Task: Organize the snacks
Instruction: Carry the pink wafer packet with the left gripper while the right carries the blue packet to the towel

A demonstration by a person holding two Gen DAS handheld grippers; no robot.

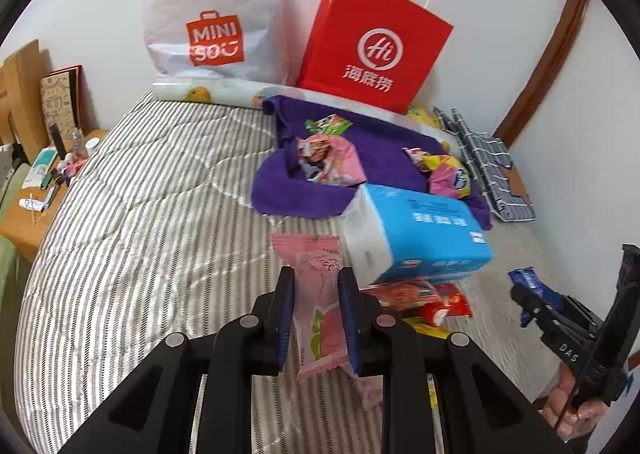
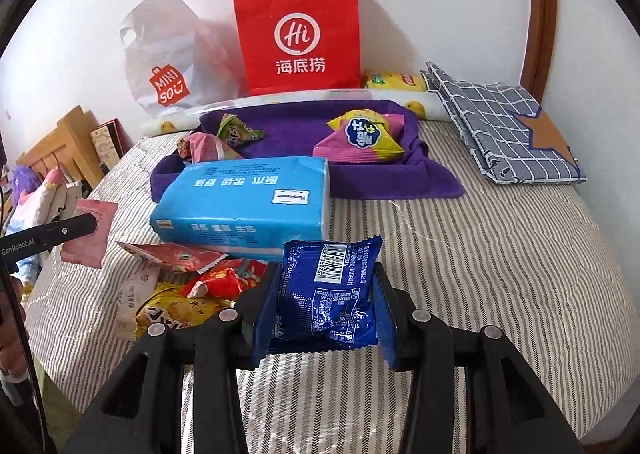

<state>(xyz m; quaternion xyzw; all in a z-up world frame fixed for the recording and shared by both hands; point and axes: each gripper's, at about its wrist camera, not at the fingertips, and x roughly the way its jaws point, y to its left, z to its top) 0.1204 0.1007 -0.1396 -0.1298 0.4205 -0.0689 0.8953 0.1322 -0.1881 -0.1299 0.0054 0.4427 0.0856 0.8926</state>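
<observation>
My left gripper [image 1: 316,282] is shut on a pink snack packet [image 1: 316,294] and holds it above the striped bed [image 1: 140,234]. My right gripper [image 2: 326,274] is shut on a blue snack packet [image 2: 330,294], barcode side up. The right gripper also shows at the right edge of the left wrist view [image 1: 532,302]. A purple towel [image 1: 380,146] at the back holds several snacks, among them a pink and yellow packet [image 2: 360,136] and a green one [image 2: 236,132]. Loose red and yellow packets [image 2: 192,286] lie in front of the tissue pack.
A blue tissue pack [image 2: 244,202] lies mid-bed. A red paper bag [image 2: 298,34] and a white Miniso bag [image 1: 212,14] stand against the wall. A checked folded cloth [image 2: 500,126] lies at the back right. A wooden side table [image 1: 32,214] with small items stands left.
</observation>
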